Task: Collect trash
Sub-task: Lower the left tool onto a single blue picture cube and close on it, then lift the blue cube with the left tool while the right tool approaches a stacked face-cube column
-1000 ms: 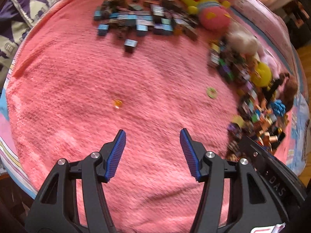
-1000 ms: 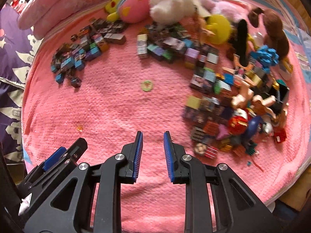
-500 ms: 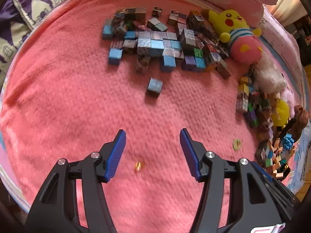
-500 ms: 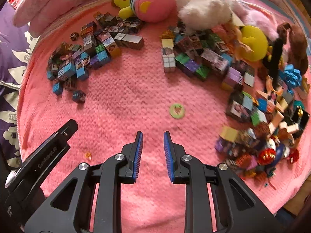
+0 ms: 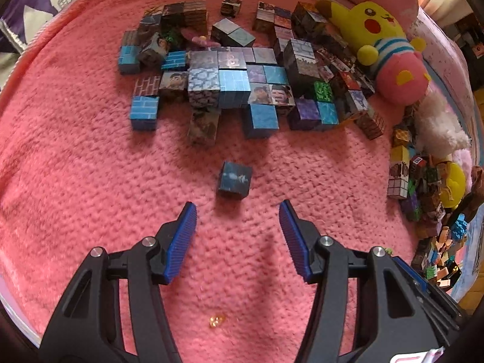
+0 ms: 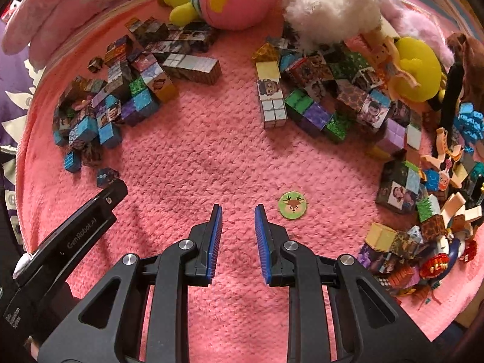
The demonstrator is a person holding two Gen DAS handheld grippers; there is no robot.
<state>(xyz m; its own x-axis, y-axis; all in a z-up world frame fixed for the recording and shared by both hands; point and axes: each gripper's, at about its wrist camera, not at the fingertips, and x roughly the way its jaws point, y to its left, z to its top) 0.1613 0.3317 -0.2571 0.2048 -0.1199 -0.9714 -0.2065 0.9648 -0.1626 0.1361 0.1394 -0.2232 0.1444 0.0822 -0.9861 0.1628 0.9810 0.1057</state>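
Note:
On the pink blanket (image 5: 75,166) a tiny orange scrap (image 5: 217,321) lies below and behind my left gripper (image 5: 237,211), which is open and empty. Just ahead of its fingertips sits a lone dark blue cube (image 5: 235,180). In the right wrist view a round green deer sticker (image 6: 292,205) lies just right of my right gripper (image 6: 238,214). That gripper's jaws stand a narrow gap apart with nothing between them. The left gripper's body (image 6: 75,236) shows at the left of that view.
A big cluster of printed cubes (image 5: 230,72) lies ahead of the left gripper. A yellow and pink plush (image 5: 390,57) and a white fluffy toy (image 6: 329,9) lie at the back. More cubes and small figures (image 6: 423,205) crowd the right side.
Both grippers moved forward over the blanket toward the cubes. The orange scrap slid from ahead of the left fingers to behind them. The deer sticker came close to the right gripper.

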